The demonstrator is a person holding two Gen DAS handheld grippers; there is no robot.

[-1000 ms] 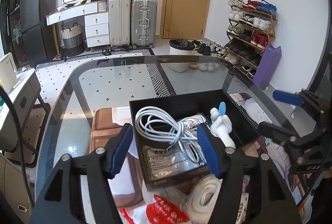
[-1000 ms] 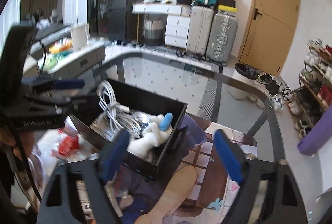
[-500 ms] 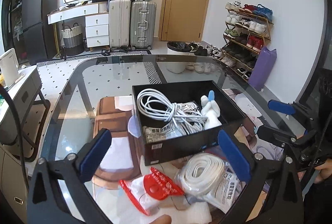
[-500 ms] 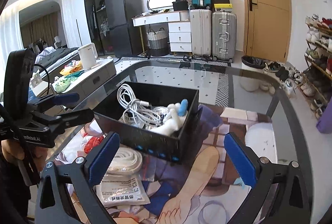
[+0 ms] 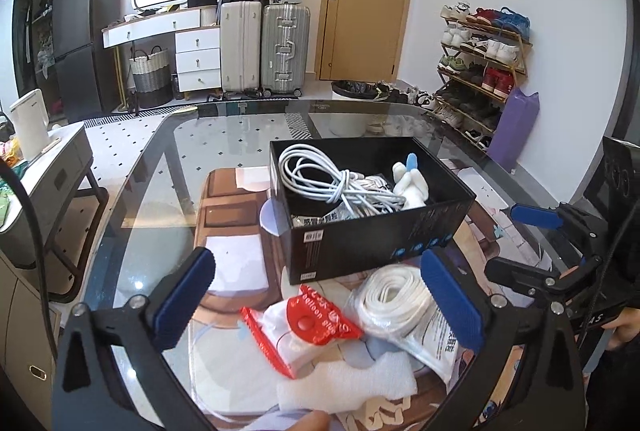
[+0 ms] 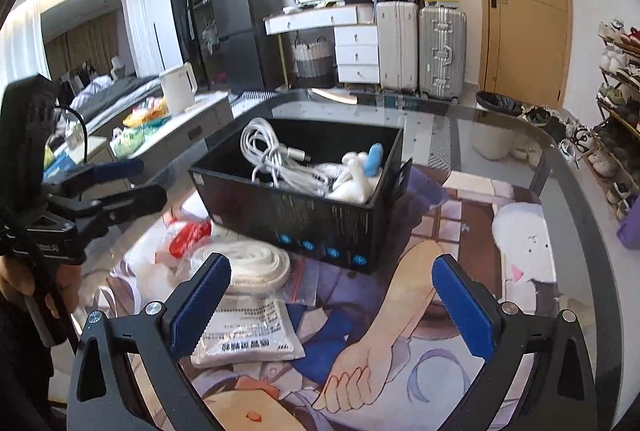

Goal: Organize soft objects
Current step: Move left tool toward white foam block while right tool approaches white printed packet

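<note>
**Both tongs wide, loose soft things in front of the box**

I work in a room with suitcases [image 5: 264, 47], a wooden door and a shoe rack [image 5: 480, 71] along the upper edge of both views. My glass table [image 5: 160, 159] fills the middle, with a printed mat [image 6: 460, 231] spread on it.

On the mat stands the black box [image 5: 372, 231], centre of the left view, already holding a white cable bundle [image 5: 320, 179] and a small white plush [image 5: 408, 183].

What is left to sort lies in front of the box, low in the left view: a bagged white strap coil [image 5: 396, 291], a red-and-white packet [image 5: 304, 327] to its left, and a white foam sheet [image 5: 348, 387] nearest the bottom edge.

My left gripper [image 5: 320, 303] stands fully apart with nothing between its pads, and the packet and coil sit right in its gap, so I judge this hand the nearer one. My right gripper [image 6: 332, 303] is equally wide and empty; the coil lies at its lower-left pad, its long side running left to right across the frame.
</note>
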